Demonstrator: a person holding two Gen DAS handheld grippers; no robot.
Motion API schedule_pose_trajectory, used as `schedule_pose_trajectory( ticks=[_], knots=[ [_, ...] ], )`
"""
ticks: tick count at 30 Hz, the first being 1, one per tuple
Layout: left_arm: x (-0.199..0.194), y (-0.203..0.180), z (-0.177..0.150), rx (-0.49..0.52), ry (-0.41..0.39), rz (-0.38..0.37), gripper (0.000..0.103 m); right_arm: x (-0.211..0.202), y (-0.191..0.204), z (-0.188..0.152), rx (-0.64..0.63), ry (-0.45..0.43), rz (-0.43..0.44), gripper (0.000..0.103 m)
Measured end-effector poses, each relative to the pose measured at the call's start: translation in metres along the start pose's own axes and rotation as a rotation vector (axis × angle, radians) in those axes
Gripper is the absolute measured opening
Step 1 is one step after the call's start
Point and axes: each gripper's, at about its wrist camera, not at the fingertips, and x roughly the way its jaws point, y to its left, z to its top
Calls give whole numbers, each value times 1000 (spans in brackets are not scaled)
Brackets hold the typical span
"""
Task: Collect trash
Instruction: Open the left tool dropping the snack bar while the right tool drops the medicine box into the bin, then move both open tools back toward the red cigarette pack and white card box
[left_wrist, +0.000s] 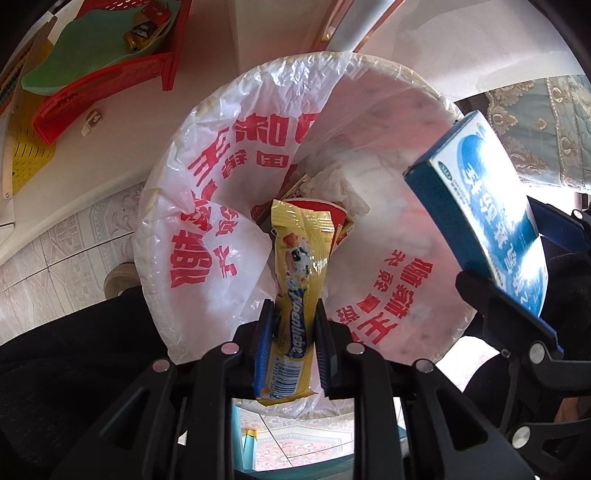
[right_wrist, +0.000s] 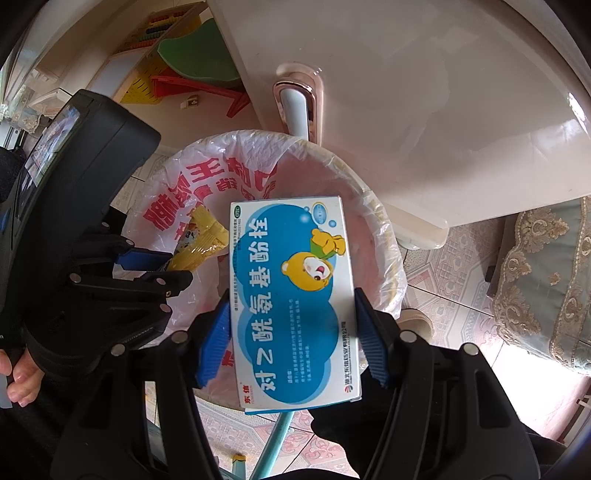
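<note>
Left wrist view looks almost straight down into a round waste bin (left_wrist: 436, 92) lined with a white plastic bag (left_wrist: 221, 155) printed in red characters, and everything here is placed against that bin. The left gripper (left_wrist: 293, 325) has its blue-padded fingers (left_wrist: 264, 343) pinched nearly together on a yellow snack wrapper (left_wrist: 299, 266), which hangs over the bin's mouth with its upper end reaching toward the middle; the wrapper's lower end is cut off behind the gripper body. Deep in the bin lie a crumpled white tissue (left_wrist: 343, 184) and some red packaging (left_wrist: 321, 210), mostly covered by the wrapper, so what they are stays hard to read. At the bin's right edge the right gripper (right_wrist: 293, 332) holds a blue and white medicine box (right_wrist: 291, 295) flat over the opening, its fingers (right_wrist: 371, 339) partway apart and pressed against the box's two long sides; the box hides much of the bin's inside from the right wrist view. A white desk (right_wrist: 443, 110) overhangs the far side of the bin, its leg (right_wrist: 295, 114) running down to the rim. Beyond the bin to the left, a red plastic basket (left_wrist: 110, 77) sits on the floor, its contents small and blurred. A bare hand (right_wrist: 18, 373) shows at the frame's left edge, only partly in view.
</note>
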Motion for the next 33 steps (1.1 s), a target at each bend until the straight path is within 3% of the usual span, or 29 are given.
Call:
schedule_pose_trajectory(
  ticks=[3,7,10,25,29,33],
  knots=[
    [1,0,1,-7,10,-4,25,-2,1,-1,-7,-7,-9,61],
    [-1,4,2,-34,4,-5,47,0,-2,-2,8,-2,-3,72],
    [-3,3,2,-37,-8,7,57,-1,-5,-3,14,-3,-2,72],
    [-7,0,-5,-32,-15,21,62,-4,-3,-2,17,-6,4,72],
    [-29,-5,-19,3,-44,12,66,-33,4,-10,-10,-49,25,72],
    [-77,-7,-47,53,-110,-5,72,-93,12,-21,-44,-143,135,73]
  ],
)
